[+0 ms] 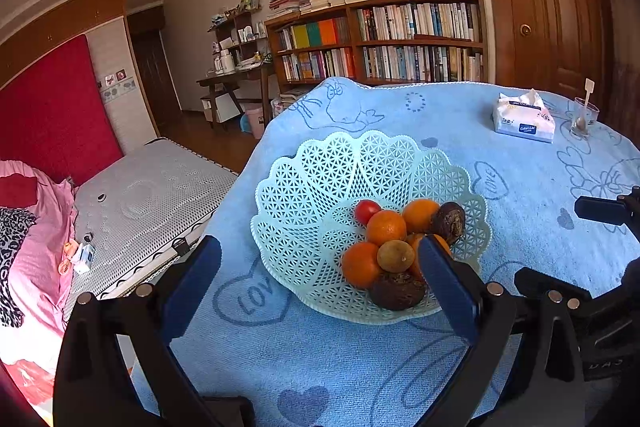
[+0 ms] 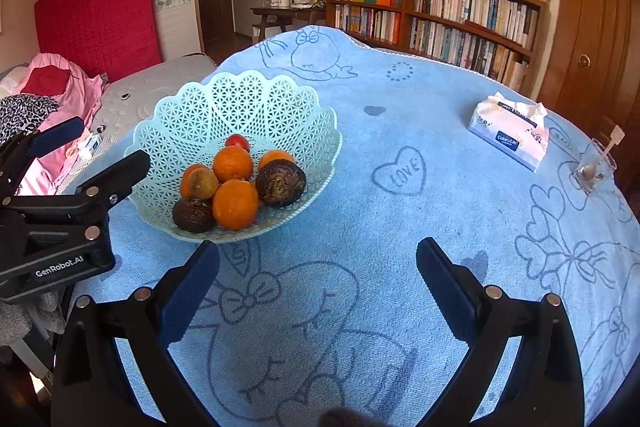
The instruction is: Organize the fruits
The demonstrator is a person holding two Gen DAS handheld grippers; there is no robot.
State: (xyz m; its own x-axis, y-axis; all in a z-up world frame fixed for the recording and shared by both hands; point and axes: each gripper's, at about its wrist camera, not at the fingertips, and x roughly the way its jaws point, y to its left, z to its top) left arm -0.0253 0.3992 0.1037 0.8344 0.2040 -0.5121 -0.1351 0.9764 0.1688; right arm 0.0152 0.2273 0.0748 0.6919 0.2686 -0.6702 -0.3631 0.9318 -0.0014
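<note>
While both jaws stand wide and empty, left gripper point(image 1: 320, 279) hovers at the basket point(image 1: 304, 195) rim, right gripper point(image 2: 318, 283) over bare blue cloth point(image 2: 400, 227). Oranges point(image 2: 234, 203), a tomato point(image 2: 237, 141) and brown fruits point(image 2: 280, 183) sit heaped in basket on bench.

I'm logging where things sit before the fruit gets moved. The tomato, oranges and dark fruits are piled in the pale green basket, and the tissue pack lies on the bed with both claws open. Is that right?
Not quite. The tissue pack lies on the blue tablecloth, not the bed, as the right wrist view shows. The rest holds: the tomato, oranges and dark fruits are in the pale green basket, and the left claw and right claw are open.
</note>
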